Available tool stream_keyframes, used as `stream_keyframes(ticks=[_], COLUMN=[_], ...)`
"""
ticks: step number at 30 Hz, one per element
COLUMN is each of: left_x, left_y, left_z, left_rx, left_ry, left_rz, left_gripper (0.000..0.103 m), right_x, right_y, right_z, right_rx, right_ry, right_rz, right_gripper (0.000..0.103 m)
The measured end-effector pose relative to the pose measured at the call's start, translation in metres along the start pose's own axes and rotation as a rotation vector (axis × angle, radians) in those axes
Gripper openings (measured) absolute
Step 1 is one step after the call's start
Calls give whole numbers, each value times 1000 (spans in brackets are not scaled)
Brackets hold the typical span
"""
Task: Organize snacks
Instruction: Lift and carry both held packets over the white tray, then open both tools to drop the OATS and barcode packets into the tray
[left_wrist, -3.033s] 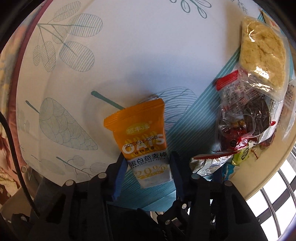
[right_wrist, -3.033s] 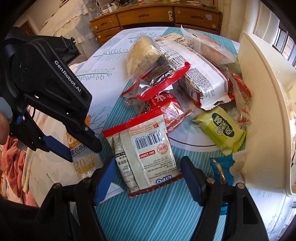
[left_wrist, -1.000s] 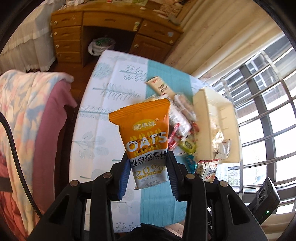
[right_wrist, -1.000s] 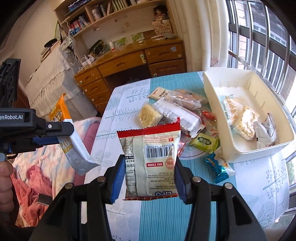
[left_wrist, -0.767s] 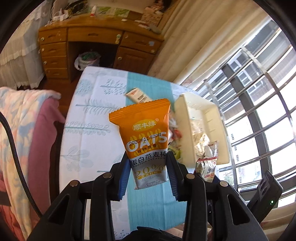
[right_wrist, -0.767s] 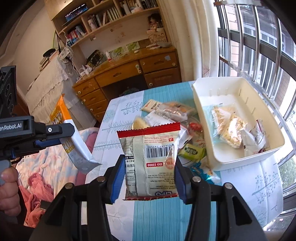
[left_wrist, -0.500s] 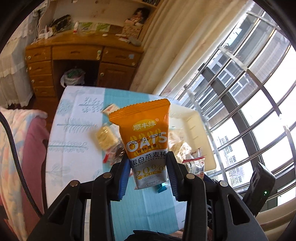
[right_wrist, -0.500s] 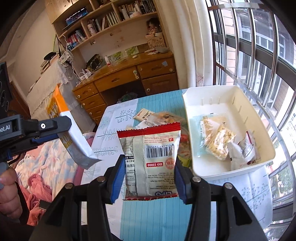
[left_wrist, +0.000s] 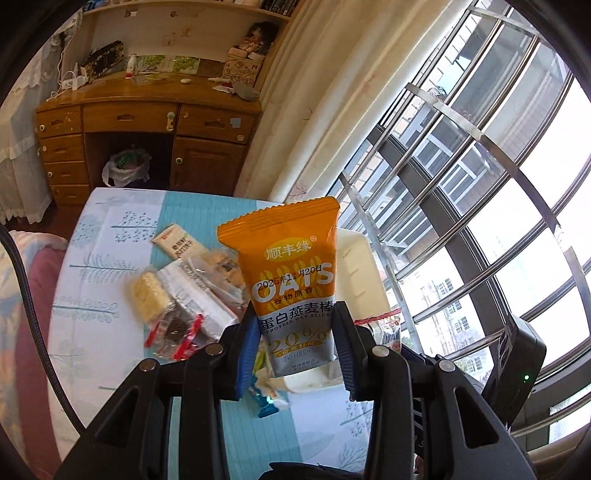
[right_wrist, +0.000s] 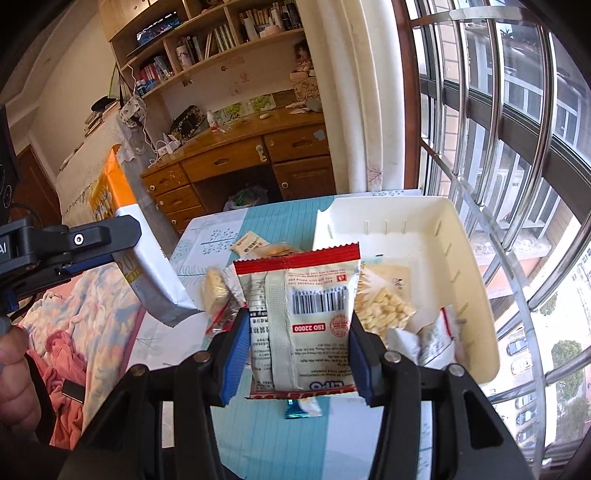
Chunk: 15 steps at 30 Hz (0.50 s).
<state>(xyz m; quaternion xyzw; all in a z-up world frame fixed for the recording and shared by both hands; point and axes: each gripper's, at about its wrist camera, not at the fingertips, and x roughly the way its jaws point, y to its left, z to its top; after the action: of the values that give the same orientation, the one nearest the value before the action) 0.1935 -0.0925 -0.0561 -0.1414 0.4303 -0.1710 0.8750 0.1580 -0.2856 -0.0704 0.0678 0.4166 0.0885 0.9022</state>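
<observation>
My left gripper (left_wrist: 295, 343) is shut on an orange and silver oat bar packet (left_wrist: 291, 273) and holds it high above the table; the packet also shows at the left of the right wrist view (right_wrist: 147, 280). My right gripper (right_wrist: 295, 350) is shut on a white snack packet with a red top edge and a barcode (right_wrist: 303, 314), held above the table beside the white bin (right_wrist: 469, 258). The bin holds a few snack packets (right_wrist: 384, 306). A pile of loose snacks (left_wrist: 184, 291) lies on the table left of the bin.
The table has a blue and white leaf-patterned cloth (right_wrist: 207, 236). A small blue wrapped sweet (right_wrist: 295, 410) lies near its front. A wooden desk (right_wrist: 236, 162) stands beyond the table. A barred window (right_wrist: 498, 147) is on the right. A bed with pink bedding (right_wrist: 74, 314) is on the left.
Both grippers closed on their packets and lifted them from the table. They have kept rising and shifted right, towards the bin.
</observation>
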Motion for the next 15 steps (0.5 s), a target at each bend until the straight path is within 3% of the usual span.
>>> stream_keyframes(ticks=[15], left_x=[82], left_y=[-60], left_z=[-4], left_rx=[-50], left_ry=[43], left_rz=[-2], left_gripper=[38], right_x=[17], right_y=[-73], right_z=[3], right_rx=[-71], right_ry=[69], right_rz=[37], right_gripper=[50])
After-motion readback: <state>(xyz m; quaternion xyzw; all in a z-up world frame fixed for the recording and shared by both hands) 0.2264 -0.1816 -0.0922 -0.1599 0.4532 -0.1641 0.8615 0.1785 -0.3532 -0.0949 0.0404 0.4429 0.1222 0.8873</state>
